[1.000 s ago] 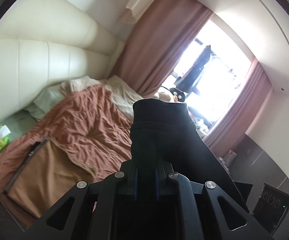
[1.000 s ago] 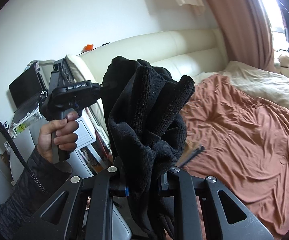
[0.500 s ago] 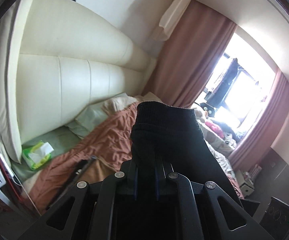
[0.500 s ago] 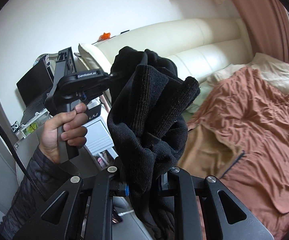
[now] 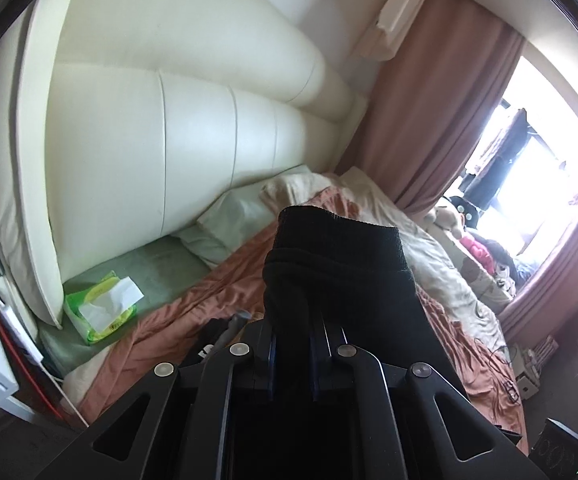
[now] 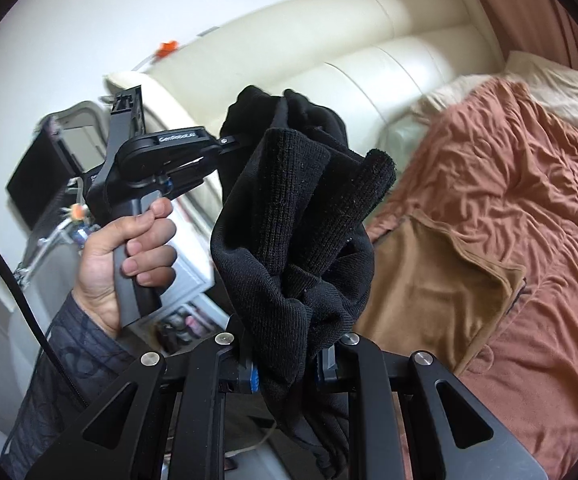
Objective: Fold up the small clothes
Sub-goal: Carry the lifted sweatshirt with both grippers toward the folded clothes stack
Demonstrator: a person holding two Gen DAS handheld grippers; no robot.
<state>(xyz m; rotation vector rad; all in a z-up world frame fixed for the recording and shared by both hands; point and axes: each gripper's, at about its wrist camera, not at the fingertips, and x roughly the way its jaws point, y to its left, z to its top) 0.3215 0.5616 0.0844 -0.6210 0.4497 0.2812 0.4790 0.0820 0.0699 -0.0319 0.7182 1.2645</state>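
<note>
A: Status on the black knit garment [image 6: 289,240]?

B: Off the bed, hanging in the air between both tools. Left gripper [image 5: 293,332] is clamped nearly shut on one ribbed edge; right gripper [image 6: 285,360] is pinched down on a bunched fold of the same piece. Neither has let go.

A: What changed over the last second?

B: Both views have swung. The left wrist view used to look across the rust-brown bedsheet [image 5: 225,280] toward the window; now it looks at the cream headboard [image 5: 193,128] and the green tissue pack [image 5: 101,308]. In the right wrist view the tan cloth [image 6: 429,280] on the bed sits closer and more central. The person's left hand [image 6: 125,252] on its handle reads lower and nearer too. So both hands came down and toward the bed together, grips unchanged.

A: Meaning?

B: Looks like transport ending, lay-down coming. Garment is still crumpled, no fold made yet. Probably needs spreading flat on the sheet first.
</note>
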